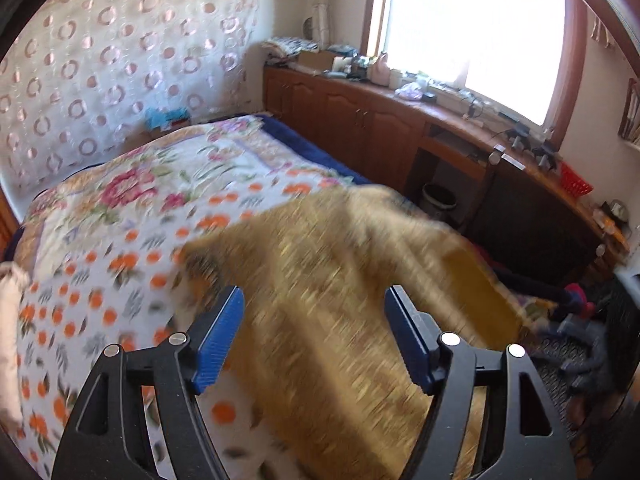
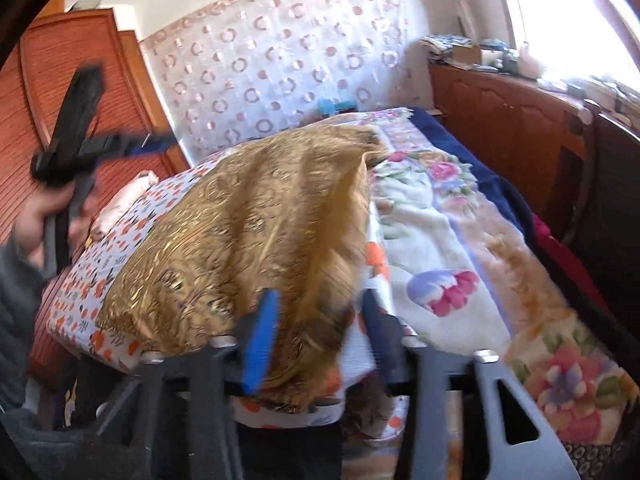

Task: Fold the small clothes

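A golden-brown patterned garment [image 1: 332, 280] lies spread on the bed's orange-dotted white sheet [image 1: 100, 288]. My left gripper [image 1: 314, 334] is open and empty, hovering above the garment's near edge. In the right wrist view the garment [image 2: 248, 232] lies with its right side folded over. My right gripper [image 2: 320, 332] is open, its jaws either side of the garment's near corner, not closed on it. The left gripper [image 2: 116, 144] shows raised at the far left in a hand, blurred.
A floral blanket [image 2: 460, 240] covers the bed's right part. A wooden cabinet [image 1: 360, 120] with clutter runs under the window. A waste bin [image 1: 439, 200] stands by it. A dotted curtain [image 1: 100, 72] hangs behind the bed. A wooden wardrobe [image 2: 52, 92] stands left.
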Demonstrator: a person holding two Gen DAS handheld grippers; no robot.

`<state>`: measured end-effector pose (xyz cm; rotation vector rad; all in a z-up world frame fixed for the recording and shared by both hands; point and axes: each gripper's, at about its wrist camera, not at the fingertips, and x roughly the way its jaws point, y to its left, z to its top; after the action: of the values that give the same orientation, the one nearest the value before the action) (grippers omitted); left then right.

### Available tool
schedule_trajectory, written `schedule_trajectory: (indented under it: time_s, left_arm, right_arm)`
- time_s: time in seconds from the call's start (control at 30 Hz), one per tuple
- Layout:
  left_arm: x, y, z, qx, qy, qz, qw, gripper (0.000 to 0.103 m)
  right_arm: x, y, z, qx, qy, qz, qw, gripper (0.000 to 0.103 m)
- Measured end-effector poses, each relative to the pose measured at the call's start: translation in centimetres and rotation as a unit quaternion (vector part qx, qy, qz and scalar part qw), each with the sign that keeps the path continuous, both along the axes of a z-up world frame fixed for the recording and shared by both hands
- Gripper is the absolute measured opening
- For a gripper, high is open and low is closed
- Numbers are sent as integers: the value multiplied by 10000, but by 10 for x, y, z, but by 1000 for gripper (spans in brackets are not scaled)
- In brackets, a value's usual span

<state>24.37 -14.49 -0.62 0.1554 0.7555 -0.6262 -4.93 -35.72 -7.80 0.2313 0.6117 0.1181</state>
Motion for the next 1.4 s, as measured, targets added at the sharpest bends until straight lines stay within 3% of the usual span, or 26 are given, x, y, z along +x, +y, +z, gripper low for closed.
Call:
schedule_trajectory:
  time_s: [0.1, 0.23, 0.47, 0.6, 0.83, 1.03, 1.1, 1.17, 1.23, 1.33, 1.4]
  left_arm:
    - [1, 13, -15, 176, 11, 107, 9998, 73]
    - [14, 28, -24, 98, 139, 240, 9996, 73]
    - [48, 27, -33, 48, 163, 276, 9995, 73]
    - [78, 19, -40, -1, 298, 262, 9992, 73]
    - [129, 6, -58, -213, 798, 142, 9965, 73]
    - [148, -6, -81, -141, 1249, 192, 9919, 73]
    - [145, -7, -83, -135, 1171, 186, 9929, 73]
    - [142, -8, -83, -62, 1089, 171, 9939, 62]
    - [137, -10, -83, 43, 977, 139, 9951, 39]
    - [135, -10, -83, 214, 819, 100, 9964, 13]
    - [137, -4, -84, 166, 860, 100, 9961, 5]
  right_arm:
    - [5, -9, 4, -61, 27, -99, 9999, 54]
    - [25, -11, 18, -344, -113, -31, 9993, 54]
    - [116, -20, 44, -849, -101, 295, 9959, 54]
    - [174, -26, 43, -912, 55, 404, 9950, 54]
    - [257, -48, 27, -687, 611, 489, 9946, 55]
    - [293, -65, 20, -265, 910, 600, 9937, 55]
    - [304, -71, 19, -20, 996, 691, 9926, 55]
    - [303, -73, 21, 101, 1052, 767, 9914, 55]
    - [308, -75, 20, 188, 1101, 847, 9901, 55]
    - [313, -80, 17, 384, 1124, 977, 9881, 55]
    - [317, -83, 14, 505, 1133, 1067, 9865, 55]
